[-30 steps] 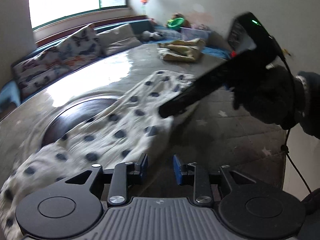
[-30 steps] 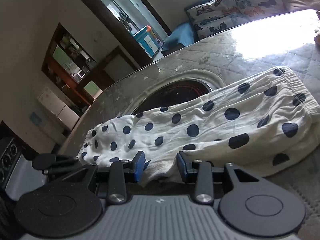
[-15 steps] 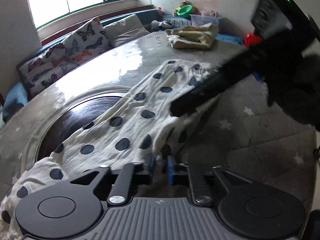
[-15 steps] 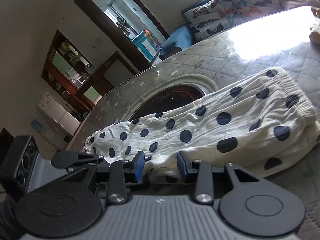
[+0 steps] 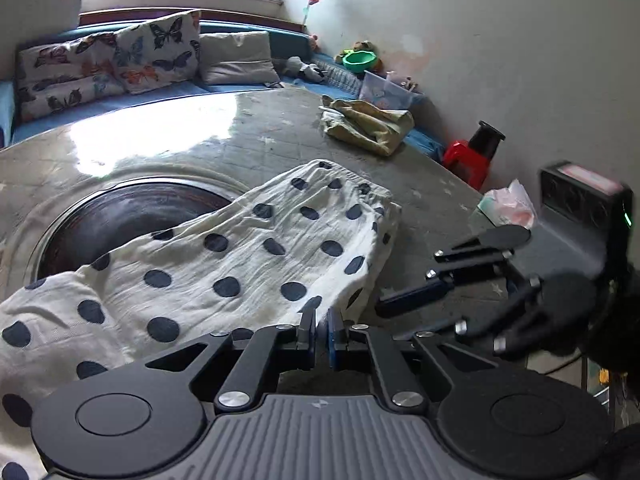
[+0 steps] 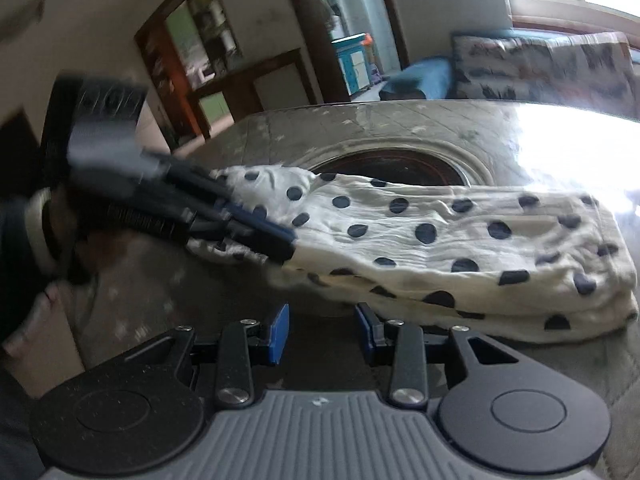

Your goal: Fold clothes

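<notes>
Pinching the near edge of the polka-dot trousers [image 5: 224,264] is where we stand: our left claw [image 5: 319,330] is clenched, its blue pads pressed together on a fold of the white, dark-spotted cloth. The garment lies lengthwise across the quilted tabletop [image 5: 280,128], partly over the dark round inset [image 5: 132,216] at its middle, with the elastic waistband toward the tabletop's far right side in the left wrist view. It looks already doubled leg on leg, so we judge the lengthwise fold done and the crosswise fold now starting.

Our right claw [image 6: 322,330] is released, jaws partly apart with nothing between them, just off the garment's near edge; the right wrist view is blurred on its left side. A yellowish garment [image 5: 368,124] waits near the tabletop's far right edge.

Next, we judge, the right claw must close on the same near edge, so both ends rise together and carry one end over the other without the thin cloth sagging or bunching.
</notes>
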A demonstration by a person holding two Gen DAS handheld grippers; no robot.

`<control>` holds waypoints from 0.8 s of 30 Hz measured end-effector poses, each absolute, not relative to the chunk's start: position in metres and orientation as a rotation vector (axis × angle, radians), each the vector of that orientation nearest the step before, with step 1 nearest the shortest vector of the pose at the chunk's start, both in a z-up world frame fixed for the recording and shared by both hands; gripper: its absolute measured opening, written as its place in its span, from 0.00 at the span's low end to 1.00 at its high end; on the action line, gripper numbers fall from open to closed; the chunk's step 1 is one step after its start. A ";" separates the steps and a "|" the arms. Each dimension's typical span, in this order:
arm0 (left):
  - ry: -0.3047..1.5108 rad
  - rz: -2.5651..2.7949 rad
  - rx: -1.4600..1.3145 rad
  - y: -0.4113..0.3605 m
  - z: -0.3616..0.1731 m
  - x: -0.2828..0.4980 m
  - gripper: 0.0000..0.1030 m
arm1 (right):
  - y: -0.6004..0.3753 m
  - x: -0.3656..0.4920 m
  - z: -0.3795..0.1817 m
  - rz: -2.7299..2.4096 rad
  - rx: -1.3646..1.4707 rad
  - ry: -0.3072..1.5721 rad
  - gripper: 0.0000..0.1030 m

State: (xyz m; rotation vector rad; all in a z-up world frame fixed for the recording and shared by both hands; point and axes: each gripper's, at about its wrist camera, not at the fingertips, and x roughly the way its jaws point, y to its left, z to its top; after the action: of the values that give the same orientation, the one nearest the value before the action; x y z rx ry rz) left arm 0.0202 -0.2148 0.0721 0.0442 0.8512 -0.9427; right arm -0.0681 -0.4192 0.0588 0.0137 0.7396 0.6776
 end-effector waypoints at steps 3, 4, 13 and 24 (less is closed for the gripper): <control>0.869 -0.950 0.022 -0.214 0.070 0.019 0.06 | -0.407 -0.074 0.062 0.704 -0.035 0.709 0.35; 0.865 -0.950 0.031 -0.214 0.071 0.017 0.06 | -0.405 -0.076 0.064 0.709 -0.046 0.704 0.35; 0.861 -0.976 0.015 -0.214 0.070 0.015 0.06 | -0.391 -0.063 0.058 0.741 -0.098 0.725 0.41; 0.836 -0.937 -0.022 -0.197 0.071 0.017 0.07 | -0.369 -0.065 0.039 0.859 -0.054 0.762 0.43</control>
State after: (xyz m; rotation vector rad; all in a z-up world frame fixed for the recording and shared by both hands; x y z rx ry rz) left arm 0.0169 -0.1973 0.0709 -0.0223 0.8359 -0.9372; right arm -0.0652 -0.3690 0.0394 -0.0538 0.7619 0.8592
